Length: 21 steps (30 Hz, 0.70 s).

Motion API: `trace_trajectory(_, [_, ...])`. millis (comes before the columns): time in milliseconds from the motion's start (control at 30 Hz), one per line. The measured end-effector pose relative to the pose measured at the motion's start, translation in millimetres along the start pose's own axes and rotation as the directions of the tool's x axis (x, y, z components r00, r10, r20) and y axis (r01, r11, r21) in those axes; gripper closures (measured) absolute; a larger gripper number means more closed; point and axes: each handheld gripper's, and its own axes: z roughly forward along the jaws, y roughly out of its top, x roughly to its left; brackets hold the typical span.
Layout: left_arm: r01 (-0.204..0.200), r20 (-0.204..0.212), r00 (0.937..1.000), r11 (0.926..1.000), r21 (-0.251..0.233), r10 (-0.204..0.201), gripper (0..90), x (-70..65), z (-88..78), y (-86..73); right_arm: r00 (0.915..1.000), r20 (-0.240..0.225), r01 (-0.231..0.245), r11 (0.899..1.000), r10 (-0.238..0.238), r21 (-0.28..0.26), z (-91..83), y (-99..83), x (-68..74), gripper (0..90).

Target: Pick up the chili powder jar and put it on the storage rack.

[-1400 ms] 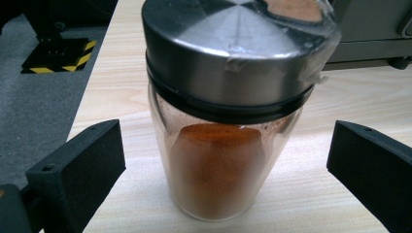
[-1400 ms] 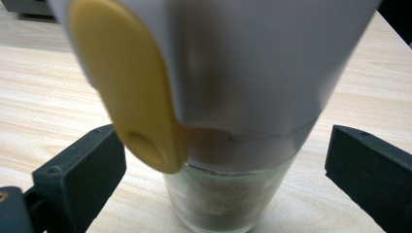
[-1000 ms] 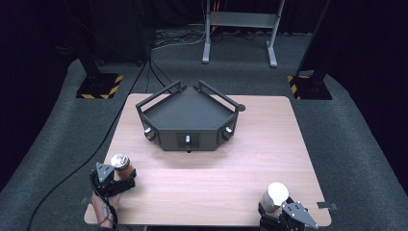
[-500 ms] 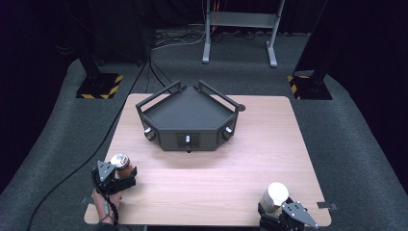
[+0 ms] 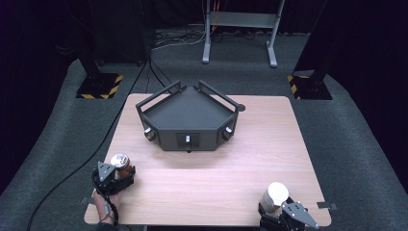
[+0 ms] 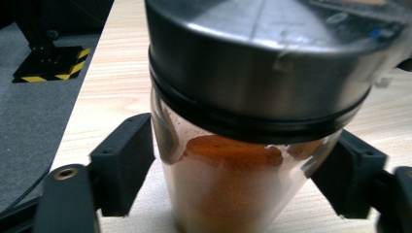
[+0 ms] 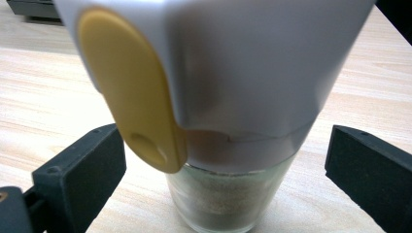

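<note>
At the table's front left stands a glass spice jar (image 5: 120,161) with a metal lid (image 6: 257,58) and orange-red powder inside. My left gripper (image 5: 114,173) has just been closing its jaws on it. The jar is between them, and both pads (image 6: 128,160) press on the glass. At the front right, a glass shaker (image 5: 277,195) with a white cap and a yellow flip tab (image 7: 131,97) stands between the jaws of my right gripper (image 5: 276,207). Those jaws stand wide of the glass on both sides, so that gripper (image 7: 226,167) is open.
A black angular tray (image 5: 187,115) with raised rails and front knobs sits at the back middle of the wooden table (image 5: 216,183). Cables, stand feet and hazard-striped bases lie on the grey floor beyond.
The left gripper has shifted slightly around the spice jar. The jars, the right gripper and the black tray have not moved.
</note>
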Motion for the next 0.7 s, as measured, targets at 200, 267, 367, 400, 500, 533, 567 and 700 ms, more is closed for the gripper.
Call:
trace_trajectory(200, [-0.010,0.006,0.9999,0.9999,-0.005,0.010,30.7,-0.6,0.2,-0.4,1.0000,0.002,0.001,1.000,-0.001,-0.003,-1.1,0.2,0.0,0.0])
trace_trajectory(267, [-0.014,0.008,0.9999,0.9999,-0.006,0.015,31.0,-0.4,0.0,-0.6,1.0000,0.001,0.001,1.000,-0.001,-0.004,-1.2,0.4,0.0,0.0])
trace_trajectory(367, [-0.016,0.013,0.9998,0.9998,-0.006,0.016,31.2,0.8,-0.3,-0.6,1.0000,0.001,0.002,1.000,-0.002,-0.002,-0.8,0.5,0.5,0.0])
trace_trajectory(400, [-0.014,0.015,0.9998,0.9999,-0.006,0.014,31.3,1.2,-0.3,-0.5,1.0000,0.000,0.004,1.000,-0.004,-0.002,-0.7,0.7,0.8,0.0])
trace_trajectory(500, [-0.007,0.019,0.9998,0.9999,-0.009,0.007,31.4,2.4,-0.7,-0.7,1.0000,-0.004,0.007,1.000,-0.007,0.002,-0.2,1.5,1.2,0.0])
trace_trajectory(533, [-0.007,0.020,0.9998,0.9999,-0.010,0.007,31.4,2.5,-0.8,-0.7,1.0000,-0.005,0.008,1.000,-0.008,0.004,-0.2,1.7,1.3,0.0])
trace_trajectory(567, [-0.006,0.022,0.9997,0.9999,-0.009,0.006,31.4,2.7,-0.8,-0.4,0.9999,-0.005,0.010,1.000,-0.010,0.003,-0.1,1.5,1.6,0.0])
trace_trajectory(700, [-0.012,0.028,0.9995,0.9999,-0.005,0.012,31.4,2.3,-1.1,1.4,1.0000,-0.001,0.009,1.000,-0.009,0.003,-0.7,1.6,1.2,0.1])
